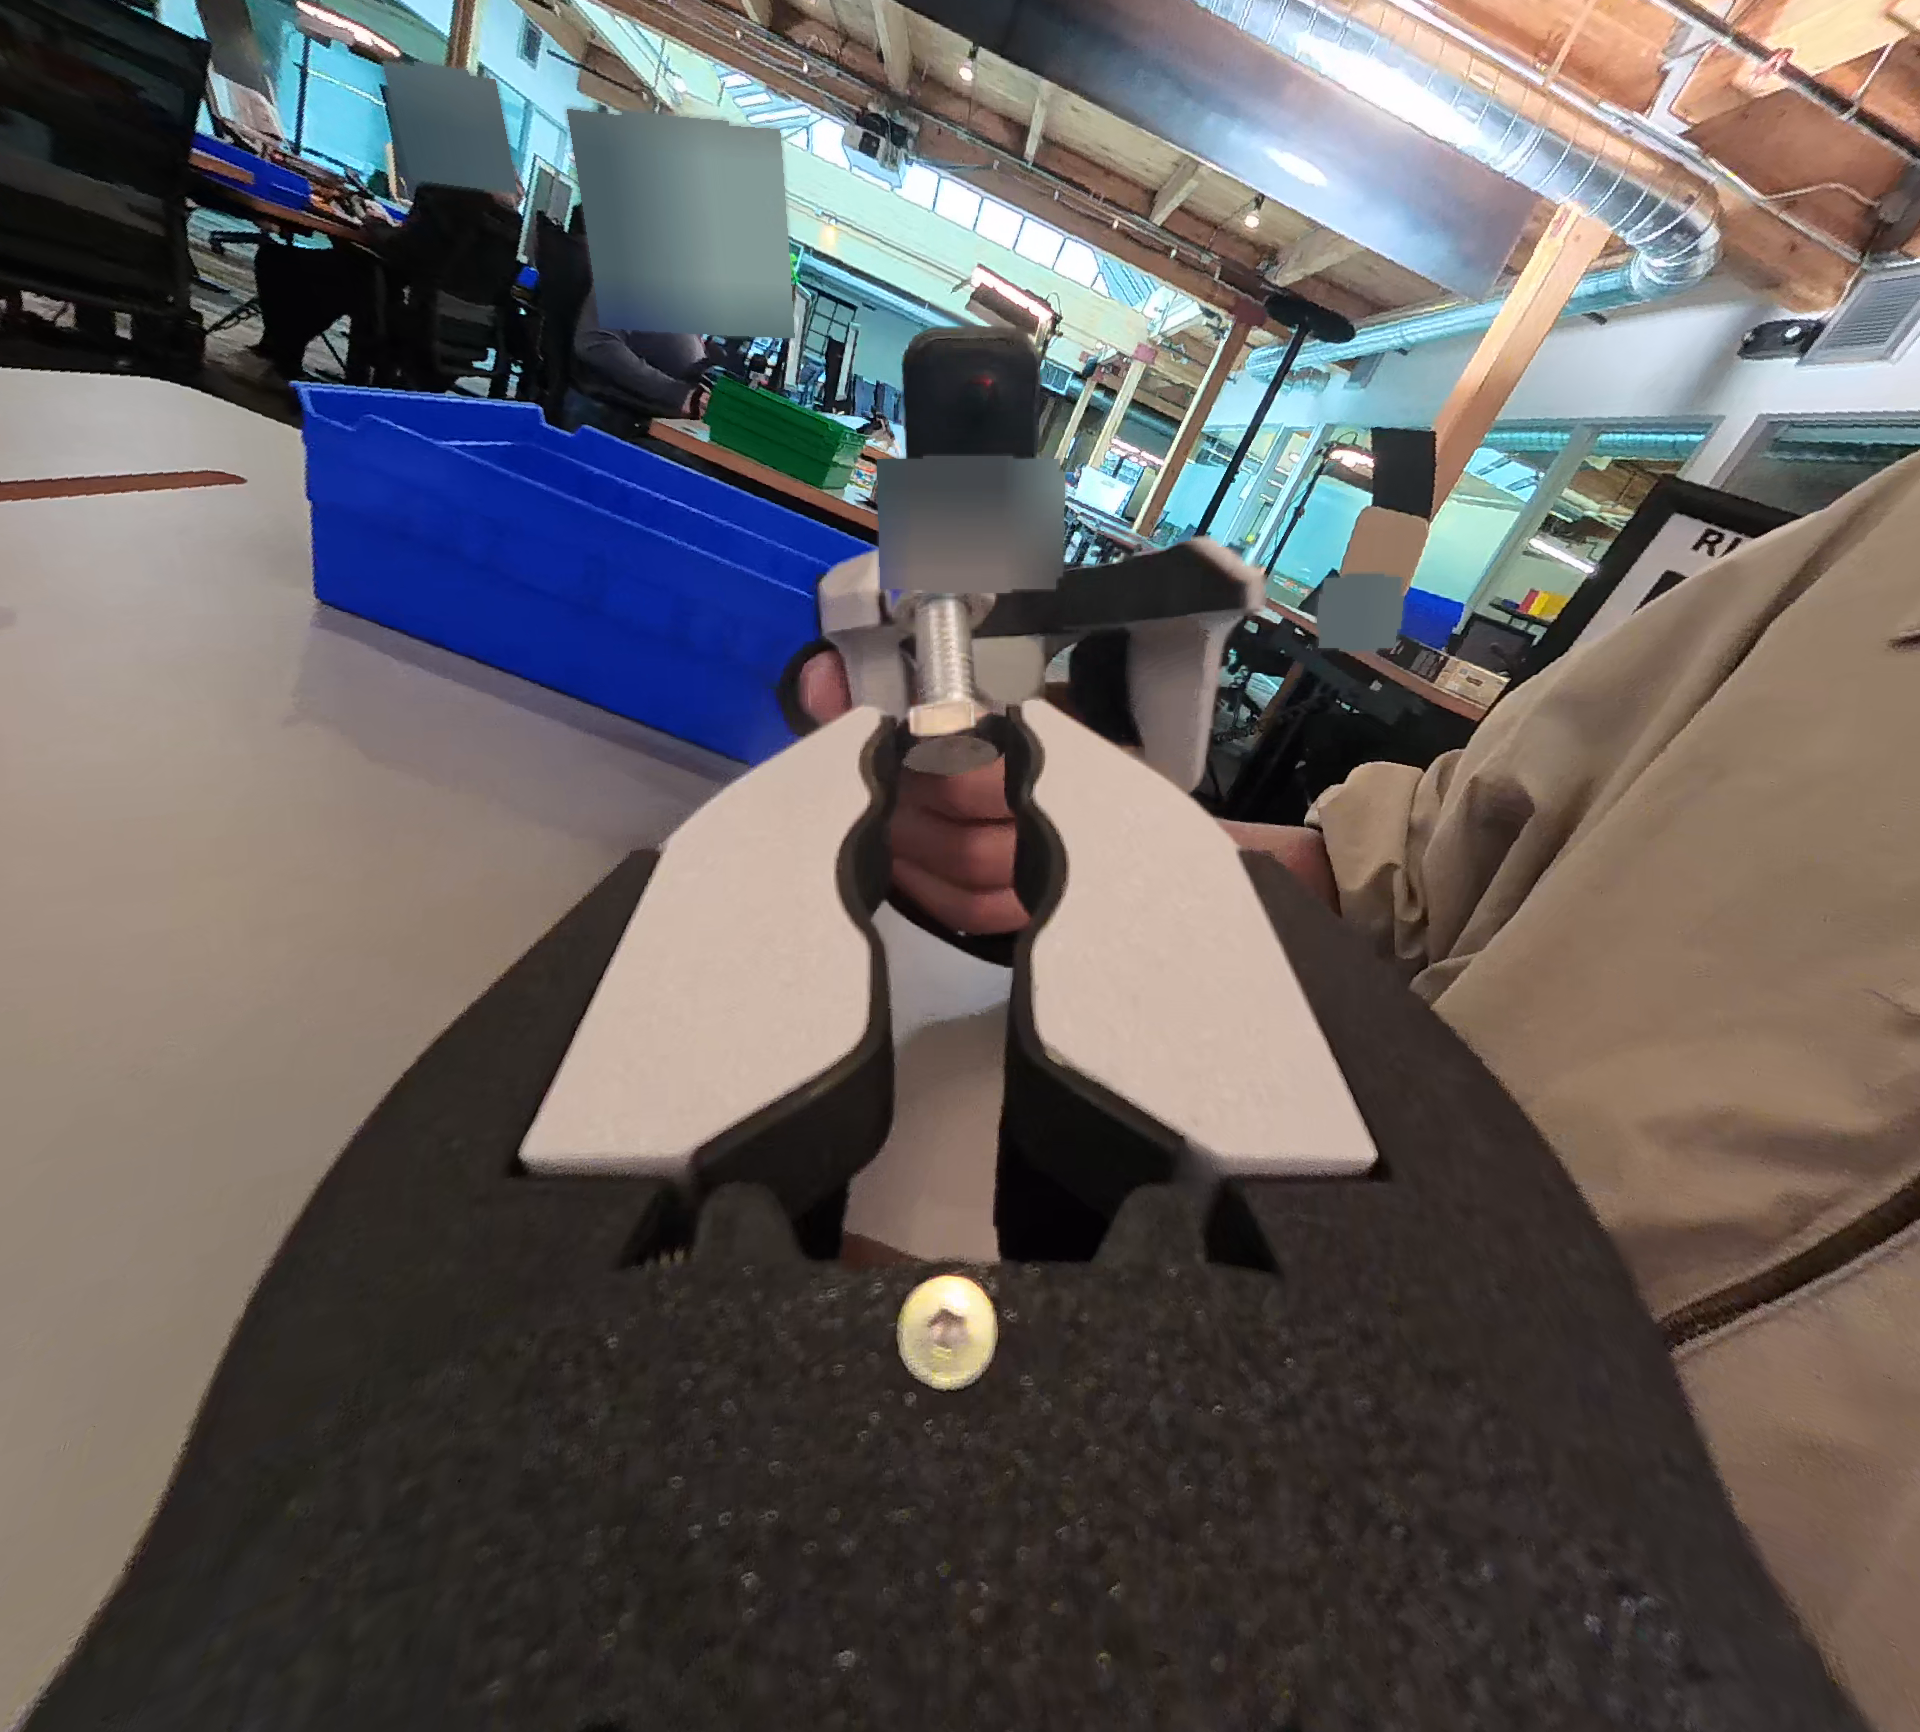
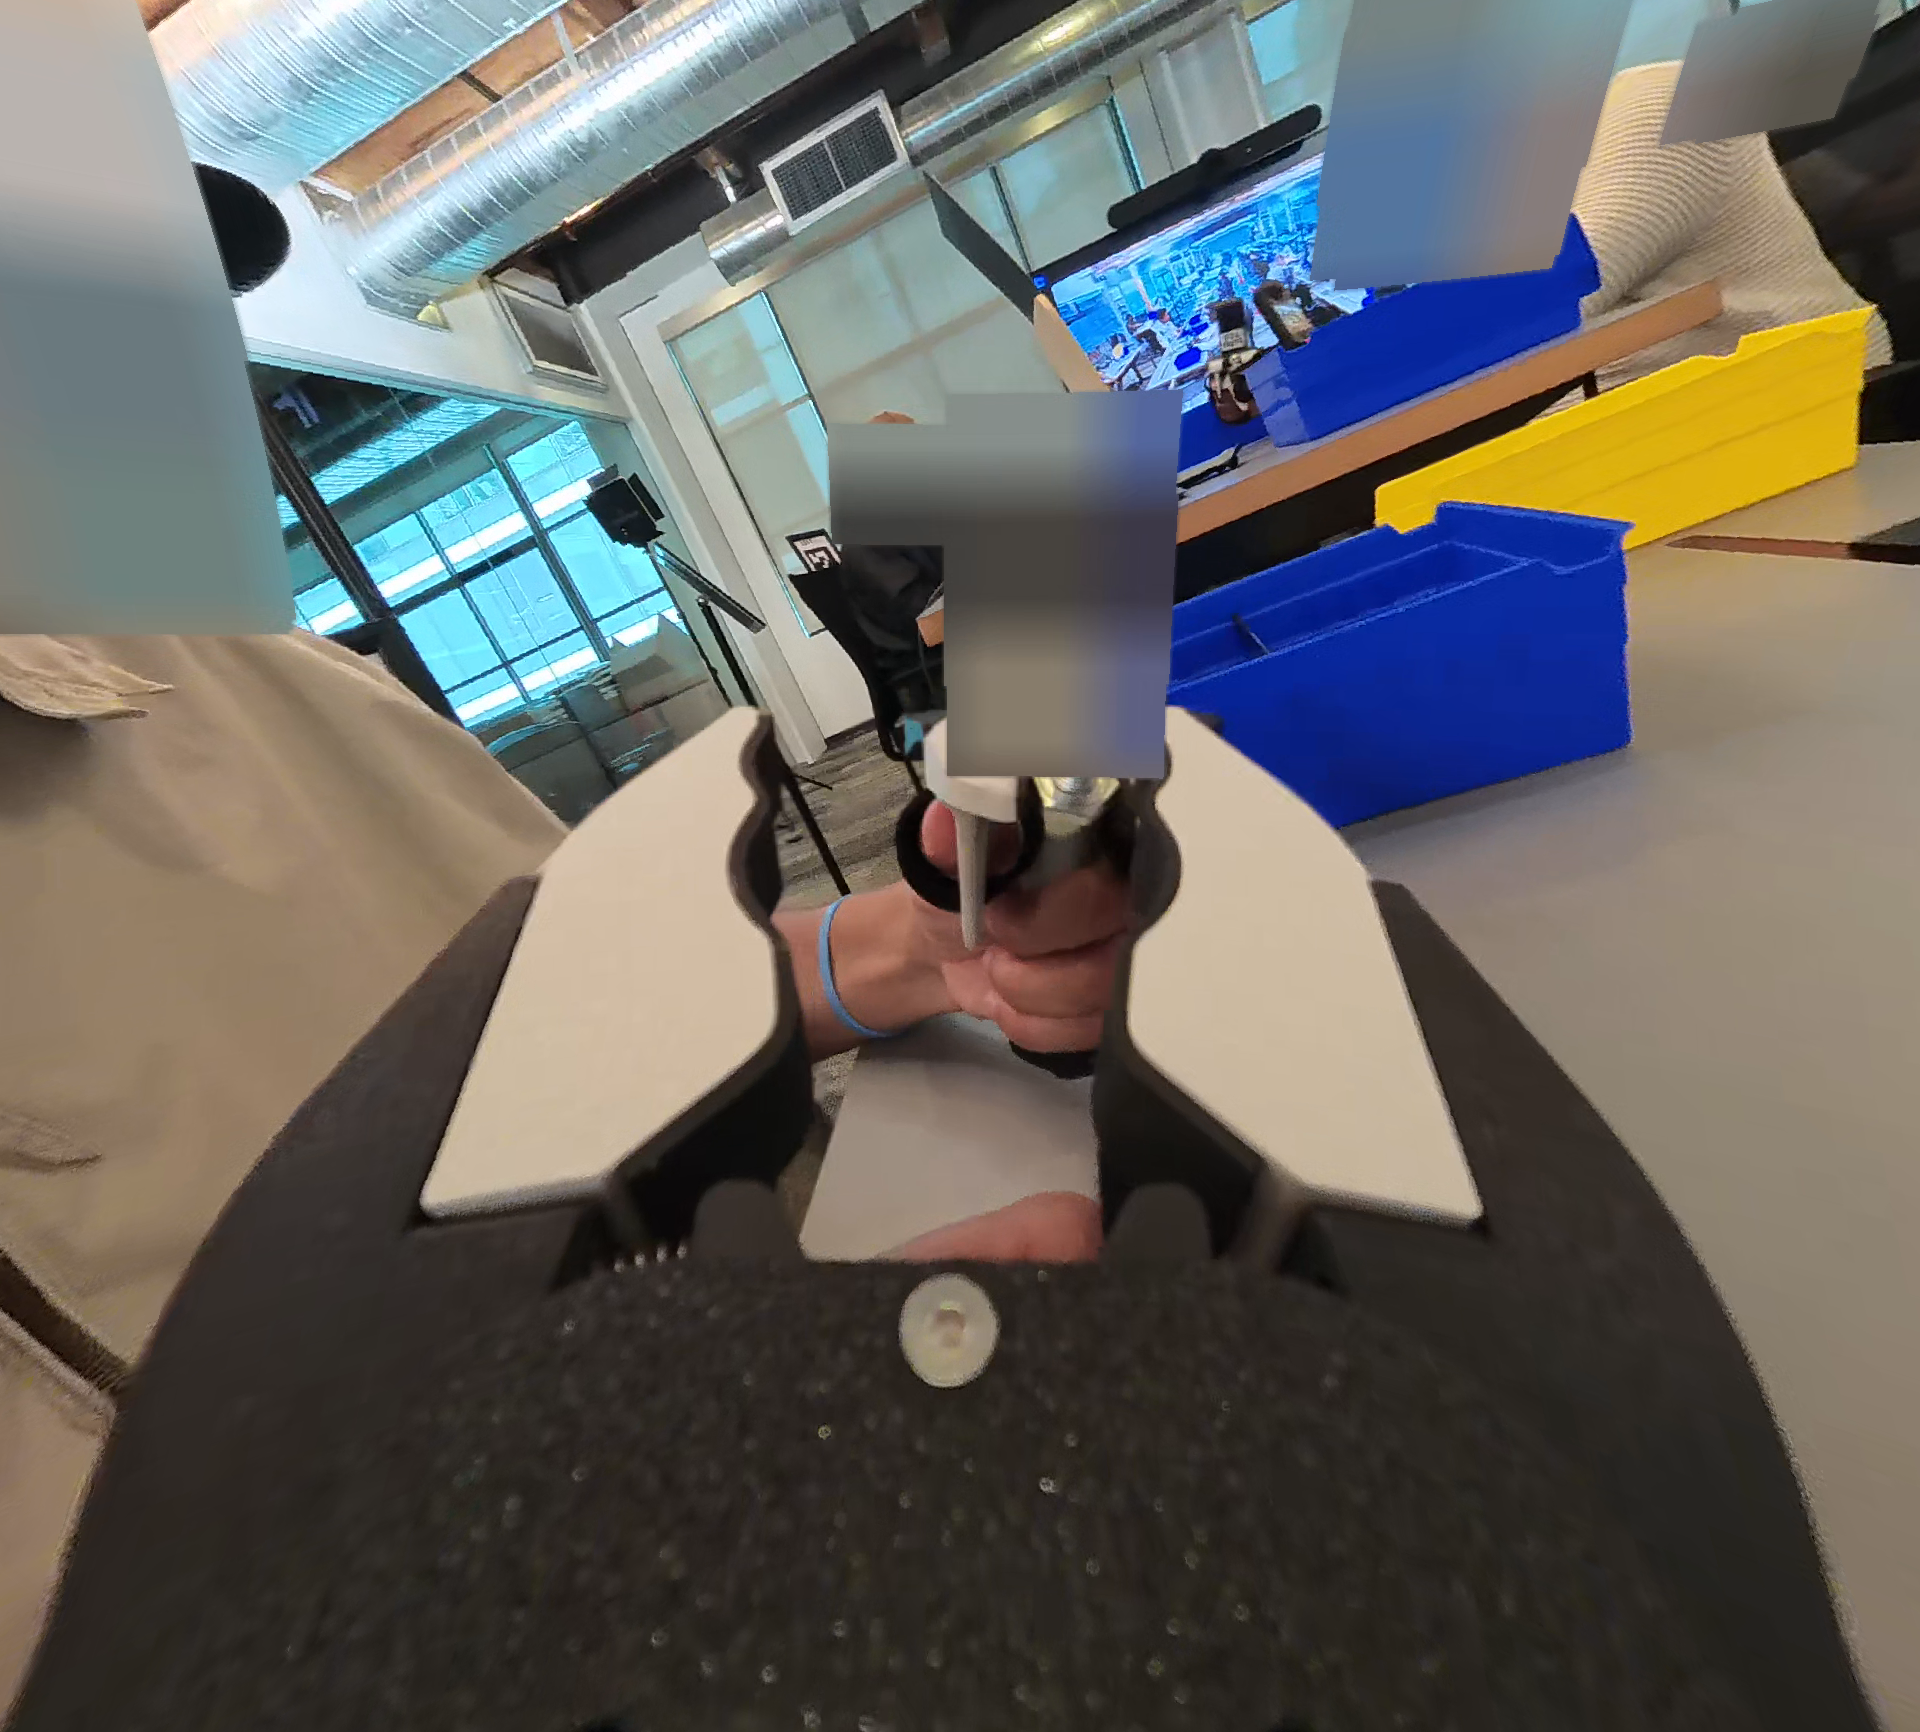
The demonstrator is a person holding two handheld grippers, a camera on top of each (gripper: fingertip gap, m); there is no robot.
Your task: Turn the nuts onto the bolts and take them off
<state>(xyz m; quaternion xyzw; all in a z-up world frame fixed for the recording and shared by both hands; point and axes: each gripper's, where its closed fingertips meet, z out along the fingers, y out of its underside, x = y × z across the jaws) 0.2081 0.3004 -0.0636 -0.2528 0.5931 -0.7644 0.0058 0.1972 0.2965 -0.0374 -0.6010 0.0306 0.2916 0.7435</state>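
A silver hex bolt [image 1: 940, 664] stands upright in the air above the table. My left gripper [image 1: 948, 726] is shut on its head, with the threaded shaft pointing up. My right gripper [image 1: 1023, 633] faces me from behind the bolt, jaws spread wide, one white finger next to the shaft. In the right wrist view my right gripper [image 2: 956, 778] is open and the bolt [image 2: 1081, 835] lies against its right-hand pad. The left gripper's fingers [image 2: 971, 882] show edge-on there. A blur patch hides the shaft's top, so I cannot tell if a nut is on it.
A blue bin [image 1: 540, 529] stands on the grey table [image 1: 208, 747]; it also shows in the right wrist view [image 2: 1403, 674], with a yellow bin [image 2: 1662, 425] behind it. A beige sleeve [image 1: 1610, 799] fills the right side. Other people and tables stand farther back. My two grippers' fingertips are within a few centimetres of each other.
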